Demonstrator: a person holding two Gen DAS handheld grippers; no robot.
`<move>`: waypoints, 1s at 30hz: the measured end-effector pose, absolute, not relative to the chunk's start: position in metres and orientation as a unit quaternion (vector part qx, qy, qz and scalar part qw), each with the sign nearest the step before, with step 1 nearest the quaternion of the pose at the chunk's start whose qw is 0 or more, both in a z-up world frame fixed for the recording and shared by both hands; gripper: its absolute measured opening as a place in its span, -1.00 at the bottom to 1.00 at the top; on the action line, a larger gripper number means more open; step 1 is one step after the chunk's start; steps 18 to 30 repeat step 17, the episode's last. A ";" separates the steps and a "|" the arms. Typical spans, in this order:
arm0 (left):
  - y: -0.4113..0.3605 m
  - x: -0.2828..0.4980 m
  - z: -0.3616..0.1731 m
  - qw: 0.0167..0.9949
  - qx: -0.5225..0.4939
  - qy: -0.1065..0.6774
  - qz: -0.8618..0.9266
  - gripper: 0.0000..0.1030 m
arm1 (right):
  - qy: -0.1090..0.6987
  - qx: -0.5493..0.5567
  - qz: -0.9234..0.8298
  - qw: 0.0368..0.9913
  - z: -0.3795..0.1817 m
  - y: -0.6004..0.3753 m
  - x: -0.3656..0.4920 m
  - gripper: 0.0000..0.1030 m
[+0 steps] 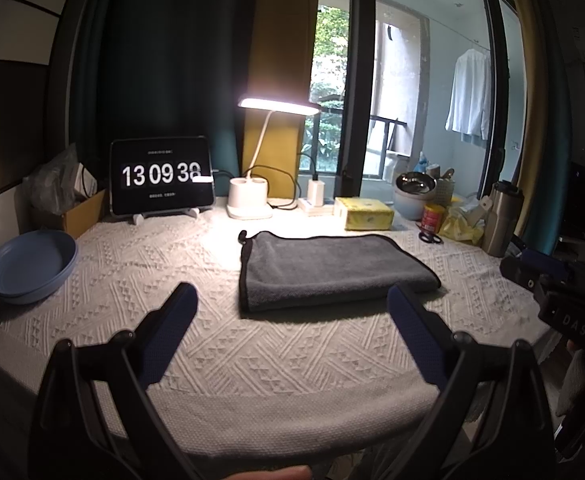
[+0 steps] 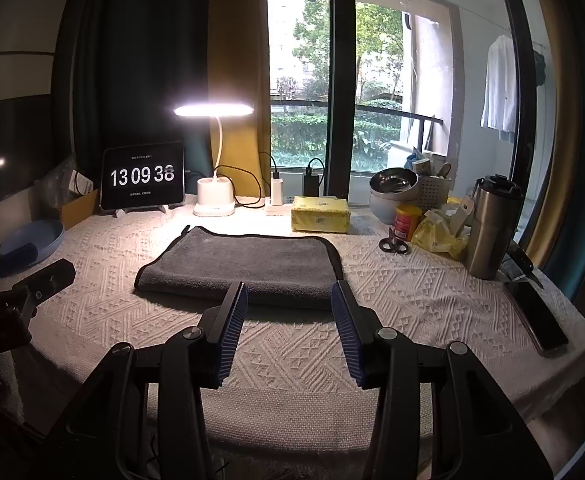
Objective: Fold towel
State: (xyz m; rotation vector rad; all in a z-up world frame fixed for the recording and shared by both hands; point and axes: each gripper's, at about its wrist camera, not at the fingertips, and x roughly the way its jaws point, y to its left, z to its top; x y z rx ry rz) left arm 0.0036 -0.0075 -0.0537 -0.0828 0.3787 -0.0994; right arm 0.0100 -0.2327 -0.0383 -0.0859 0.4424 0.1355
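Note:
A grey towel (image 1: pixel 328 268) with black edging lies folded on the white textured tablecloth (image 1: pixel 132 280), in the middle of the table; it also shows in the right wrist view (image 2: pixel 248 264). My left gripper (image 1: pixel 292 300) is open and empty, held above the table's near side, short of the towel's near fold. My right gripper (image 2: pixel 289 294) is open and empty, its fingertips just short of the towel's near right edge. Each gripper's body shows at the edge of the other's view.
At the back stand a tablet clock (image 1: pixel 160 176), a lit desk lamp (image 1: pixel 252 196), a yellow tissue pack (image 1: pixel 366 213), a metal bowl (image 2: pixel 392 182) and a steel tumbler (image 2: pixel 490 228). Blue plates (image 1: pixel 28 266) sit left. Scissors (image 2: pixel 392 245) and a phone (image 2: pixel 536 318) lie right.

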 end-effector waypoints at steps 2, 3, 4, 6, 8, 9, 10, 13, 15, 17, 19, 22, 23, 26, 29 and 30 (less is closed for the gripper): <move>-0.007 0.004 -0.054 0.980 -0.041 0.188 -0.049 0.89 | 0.219 -0.043 0.067 0.972 -0.038 -0.233 0.010 -0.09; -0.007 0.004 -0.054 0.980 -0.041 0.188 -0.049 0.89 | 0.219 -0.043 0.067 0.972 -0.038 -0.233 0.010 -0.09; -0.007 0.004 -0.054 0.980 -0.041 0.188 -0.049 0.89 | 0.219 -0.043 0.067 0.972 -0.038 -0.233 0.010 -0.09; -0.007 0.004 -0.054 0.980 -0.041 0.188 -0.049 0.89 | 0.219 -0.043 0.067 0.972 -0.038 -0.233 0.010 -0.09; -0.007 0.004 -0.054 0.980 -0.041 0.188 -0.049 0.89 | 0.219 -0.042 0.067 0.972 -0.038 -0.233 0.010 -0.09; -0.007 0.004 -0.054 0.980 -0.041 0.188 -0.049 0.89 | 0.219 -0.043 0.067 0.972 -0.038 -0.233 0.010 -0.09; -0.007 0.004 -0.054 0.980 -0.041 0.188 -0.049 0.89 | 0.219 -0.043 0.067 0.972 -0.038 -0.233 0.010 -0.09; -0.005 0.005 -0.056 0.979 -0.041 0.193 -0.049 0.89 | 0.224 -0.042 0.069 0.971 -0.040 -0.233 0.013 -0.09; -0.002 0.008 -0.060 0.977 -0.050 0.201 -0.051 0.89 | 0.234 -0.041 0.074 0.969 -0.044 -0.234 0.017 -0.09; 0.003 0.014 -0.066 0.973 -0.061 0.220 -0.044 0.89 | 0.247 -0.042 0.082 0.965 -0.050 -0.231 0.020 -0.09; 0.003 0.014 -0.066 0.973 -0.061 0.220 -0.044 0.89 | 0.247 -0.042 0.082 0.965 -0.050 -0.231 0.020 -0.09; 0.003 0.014 -0.066 0.973 -0.061 0.220 -0.044 0.89 | 0.247 -0.042 0.082 0.965 -0.050 -0.231 0.020 -0.09; 0.003 0.014 -0.066 0.973 -0.061 0.220 -0.044 0.89 | 0.247 -0.042 0.082 0.965 -0.050 -0.231 0.020 -0.09; 0.003 0.014 -0.066 0.973 -0.061 0.220 -0.044 0.89 | 0.247 -0.042 0.082 0.965 -0.050 -0.231 0.020 -0.09; 0.003 0.014 -0.066 0.973 -0.061 0.220 -0.044 0.89 | 0.247 -0.042 0.082 0.965 -0.050 -0.231 0.020 -0.09; 0.003 0.014 -0.066 0.973 -0.061 0.220 -0.044 0.89 | 0.247 -0.042 0.082 0.965 -0.050 -0.231 0.020 -0.09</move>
